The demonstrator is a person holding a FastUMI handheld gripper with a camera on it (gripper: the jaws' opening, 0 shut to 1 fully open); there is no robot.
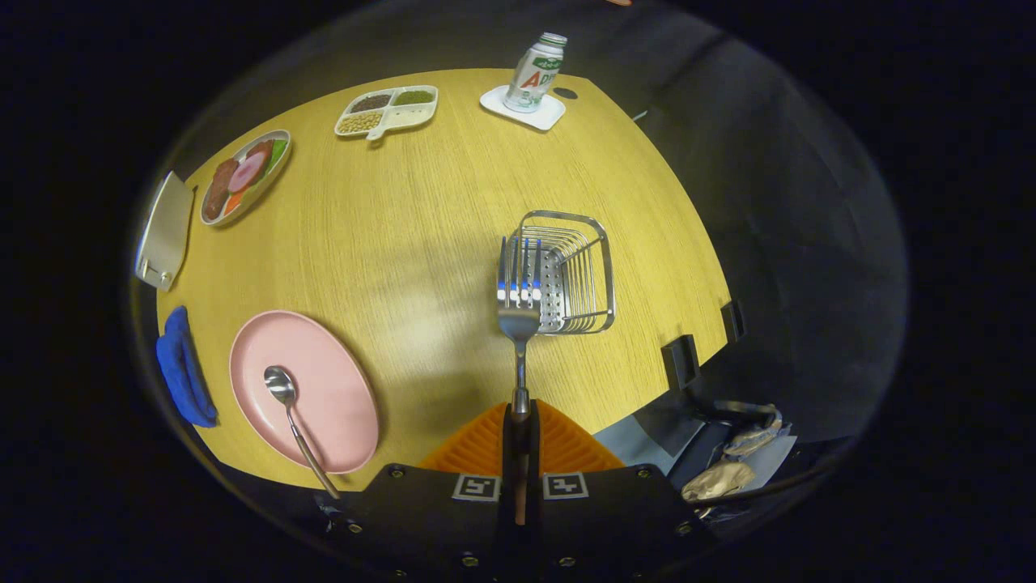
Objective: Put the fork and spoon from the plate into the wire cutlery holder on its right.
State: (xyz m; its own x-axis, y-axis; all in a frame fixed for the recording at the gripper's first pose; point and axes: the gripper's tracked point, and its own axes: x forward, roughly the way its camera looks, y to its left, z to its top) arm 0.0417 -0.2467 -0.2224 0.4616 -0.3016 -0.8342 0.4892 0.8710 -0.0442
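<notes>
A: Well, what is the tool (519, 421) doing?

B: Its two fingers are pressed together on the handle of the fork (518, 304), which stands out ahead of them with the tines pointing away. The tines overlap the near left rim of the wire cutlery holder (576, 275); whether they touch it I cannot tell.

A: And the spoon?

B: The spoon (289, 413) lies on the pink plate (332, 405), bowl up on the plate, handle running off its near rim. The plate sits left of the fingers, close to the counter's near edge.

A: How much room is there?

B: The wooden counter (405, 235) is bare between plate and holder, and beyond the holder too. The holder stands near the right edge, where two dark clips (681, 361) grip the rim. A blue cloth (182, 368) hangs at the left edge, a flat grey piece (166, 231) beyond it.

A: Farther off?

B: A plate of toy food (243, 176), a divided tray of beans (387, 111), and a bottle (534, 73) on a white coaster (522, 109). Its label has red letters, too warped to read.
</notes>
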